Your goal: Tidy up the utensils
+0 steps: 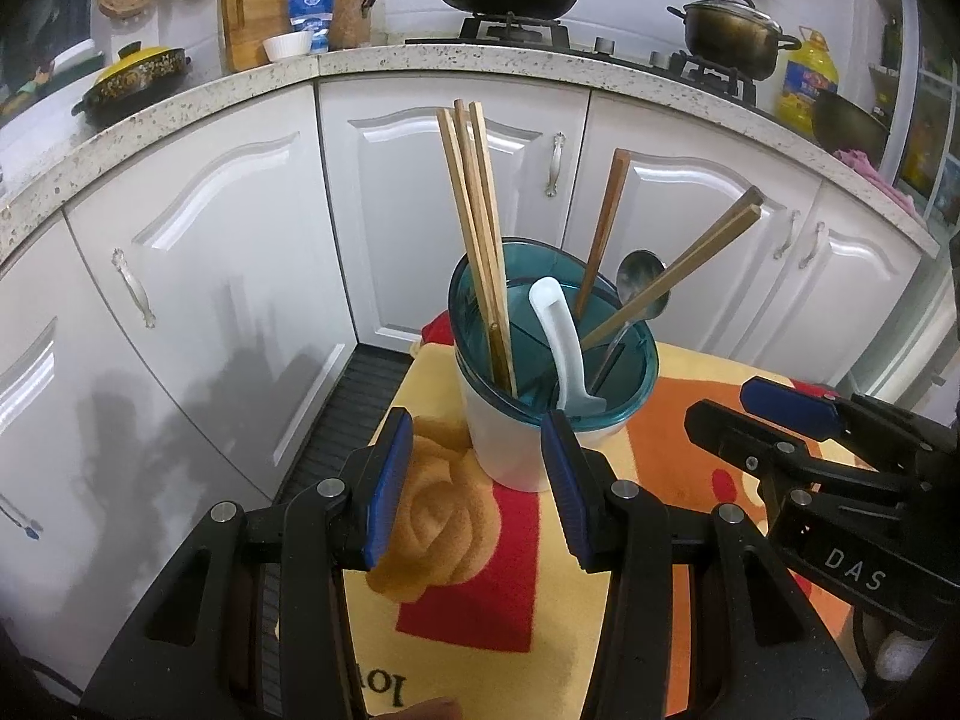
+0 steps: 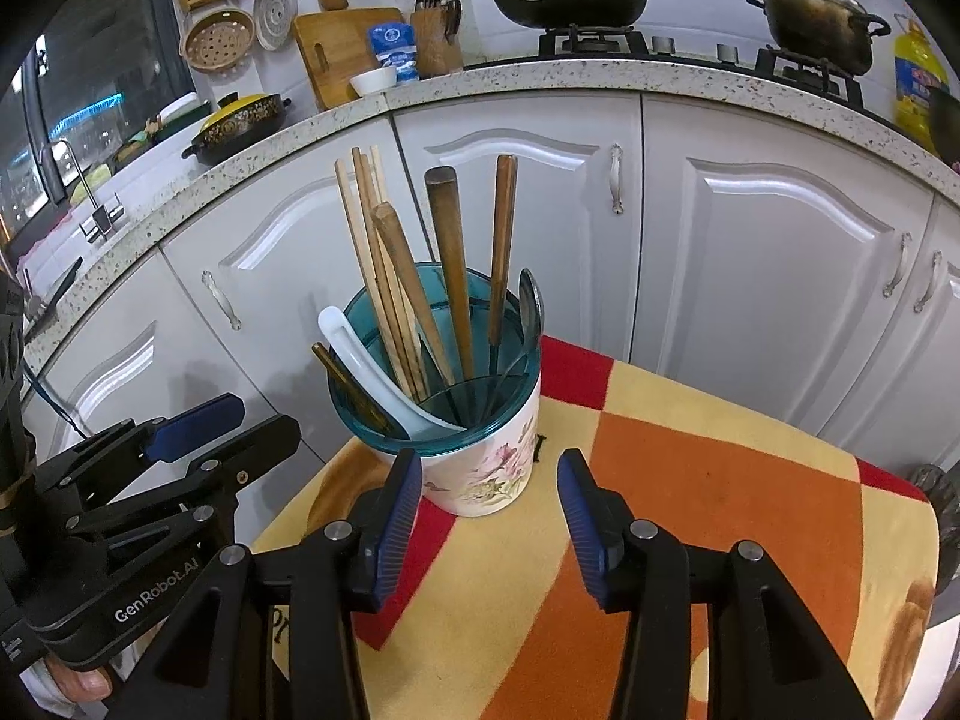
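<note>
Every utensil I see already stands in the holder (image 2: 474, 420), nothing left on the table (image 2: 690, 480), and both my left gripper (image 1: 477, 480) and right gripper (image 2: 489, 528) have their fingers released and empty.

A white floral utensil holder (image 2: 480, 456) with a teal insert stands on the patterned tabletop (image 2: 720, 510), holding chopsticks (image 2: 375, 276), wooden handles (image 2: 450, 276), a metal spoon (image 2: 531, 306) and a white spoon (image 2: 366, 366). The right gripper (image 2: 489, 516) gapes empty; the left gripper (image 2: 198, 426) sits at nine o'clock.
</note>
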A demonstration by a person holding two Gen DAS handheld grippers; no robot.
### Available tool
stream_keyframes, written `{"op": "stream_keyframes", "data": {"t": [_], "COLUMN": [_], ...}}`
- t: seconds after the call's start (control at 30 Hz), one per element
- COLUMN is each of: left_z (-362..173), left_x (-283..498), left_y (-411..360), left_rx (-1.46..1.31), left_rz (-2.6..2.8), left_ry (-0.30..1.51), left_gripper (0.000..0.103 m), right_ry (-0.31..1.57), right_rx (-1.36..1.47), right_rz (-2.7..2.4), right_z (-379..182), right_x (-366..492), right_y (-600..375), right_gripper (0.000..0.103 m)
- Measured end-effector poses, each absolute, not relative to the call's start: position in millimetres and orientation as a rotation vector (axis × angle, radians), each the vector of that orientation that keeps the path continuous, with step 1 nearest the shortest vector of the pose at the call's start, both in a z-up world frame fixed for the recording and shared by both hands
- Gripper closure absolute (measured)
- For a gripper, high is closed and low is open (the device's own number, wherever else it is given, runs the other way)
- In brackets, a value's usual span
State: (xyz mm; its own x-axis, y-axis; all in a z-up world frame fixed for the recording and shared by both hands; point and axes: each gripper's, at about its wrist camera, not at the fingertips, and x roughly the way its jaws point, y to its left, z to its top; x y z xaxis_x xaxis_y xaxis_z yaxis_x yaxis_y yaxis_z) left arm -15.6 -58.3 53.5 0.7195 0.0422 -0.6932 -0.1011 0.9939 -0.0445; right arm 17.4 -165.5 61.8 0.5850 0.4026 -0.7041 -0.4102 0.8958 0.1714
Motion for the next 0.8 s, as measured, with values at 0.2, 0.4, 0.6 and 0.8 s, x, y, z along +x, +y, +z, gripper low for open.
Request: {"op": "stream_keyframes", "data": {"t": [0.2,0.4,0.6,0.8], "left_z": [54.1,54.7,55.3,55.6], "left_x": [-15.9,-18.7,-20.2,-20.9], "left_y": [-58.5,-56.8,-57.0,-56.4], "left_rx": [-0.080,-0.080,-0.076,-0.077], "left_rz": [0.083,0.090,0.093,0.093], "left_ry": [0.757,0.748,0.744,0.744], "left_gripper": [0.059,0.059,0.059,0.059], "right_ry": [0.818,0.816,0.818,0.819], "right_rx": [-0.012,-0.022,-0.028,-0.031], "right_rz": [0.476,0.478,0.480,0.480], "right_z": [61.9,63.4,63.5,63.6], "right_x": [17.6,18.3,17.3,17.1], "right_y": [-164.4,-160.4,-157.6,-155.9], "right_gripper": [0.057,0.057,0.057,0.056]}}
